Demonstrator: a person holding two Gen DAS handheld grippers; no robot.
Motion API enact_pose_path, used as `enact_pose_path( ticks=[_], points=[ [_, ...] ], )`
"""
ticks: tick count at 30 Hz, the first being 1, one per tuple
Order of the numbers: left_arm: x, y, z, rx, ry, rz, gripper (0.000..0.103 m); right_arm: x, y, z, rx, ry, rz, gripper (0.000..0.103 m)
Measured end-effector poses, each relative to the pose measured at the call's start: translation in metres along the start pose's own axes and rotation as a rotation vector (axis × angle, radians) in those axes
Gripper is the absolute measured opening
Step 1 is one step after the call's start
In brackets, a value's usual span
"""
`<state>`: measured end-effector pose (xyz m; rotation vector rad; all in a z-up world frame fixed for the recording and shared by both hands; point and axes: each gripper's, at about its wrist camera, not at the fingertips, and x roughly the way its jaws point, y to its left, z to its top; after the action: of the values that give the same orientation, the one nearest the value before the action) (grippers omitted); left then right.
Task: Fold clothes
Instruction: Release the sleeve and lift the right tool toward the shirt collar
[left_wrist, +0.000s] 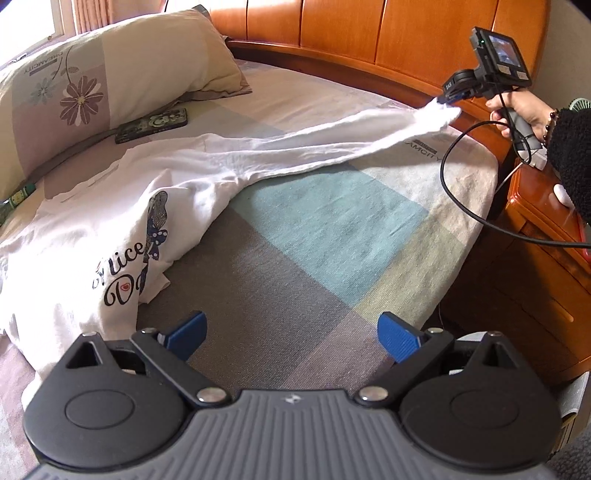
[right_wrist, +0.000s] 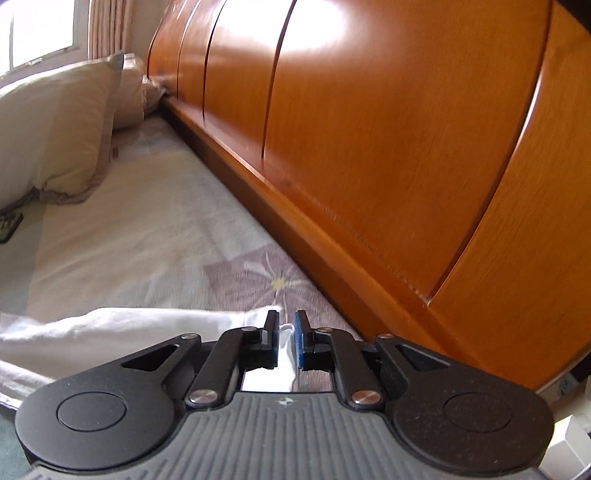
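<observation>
A white T-shirt (left_wrist: 110, 229) with a dark printed figure and lettering lies crumpled on the left of the bed. One long part of it is stretched up to the right, toward the headboard. My right gripper (left_wrist: 448, 101) holds the end of that stretched cloth. In the right wrist view the right gripper (right_wrist: 285, 325) has its blue pads (right_wrist: 298, 339) pressed on a fold of the white T-shirt (right_wrist: 110, 332). My left gripper (left_wrist: 291, 332) hovers over the bare sheet near the shirt's lower edge. Its jaws stand wide apart with nothing between them.
A flowered pillow (left_wrist: 92, 85) and a dark phone (left_wrist: 151, 125) lie at the back left. The orange wooden headboard (right_wrist: 388, 147) runs behind the bed (left_wrist: 314, 229). A wooden nightstand (left_wrist: 535, 258) stands at the right, with a black cable (left_wrist: 461, 206) hanging from the right hand.
</observation>
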<state>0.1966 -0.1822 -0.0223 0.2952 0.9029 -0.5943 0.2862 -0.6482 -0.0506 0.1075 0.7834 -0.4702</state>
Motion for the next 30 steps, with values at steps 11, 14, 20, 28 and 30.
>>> enact_pose_path(
  ticks=[11,14,20,28,30],
  points=[
    [-0.003,0.017,0.004,-0.011,-0.021,-0.019,0.099,-0.019,0.120,0.008,-0.241,-0.010,0.477,0.032],
    [-0.006,0.027,0.010,0.019,-0.023,-0.029,0.099,-0.004,0.174,0.012,-0.336,0.000,0.573,0.032],
    [-0.006,0.056,0.024,0.025,-0.054,-0.026,0.099,0.032,0.259,0.011,-0.496,0.010,0.657,0.032],
    [0.011,0.084,0.030,0.012,-0.071,-0.071,0.099,0.058,0.298,0.001,-0.685,0.000,0.698,0.029],
    [0.014,0.089,0.030,0.013,-0.081,-0.081,0.099,0.055,0.298,-0.001,-0.703,0.003,0.730,0.006]
  ],
)
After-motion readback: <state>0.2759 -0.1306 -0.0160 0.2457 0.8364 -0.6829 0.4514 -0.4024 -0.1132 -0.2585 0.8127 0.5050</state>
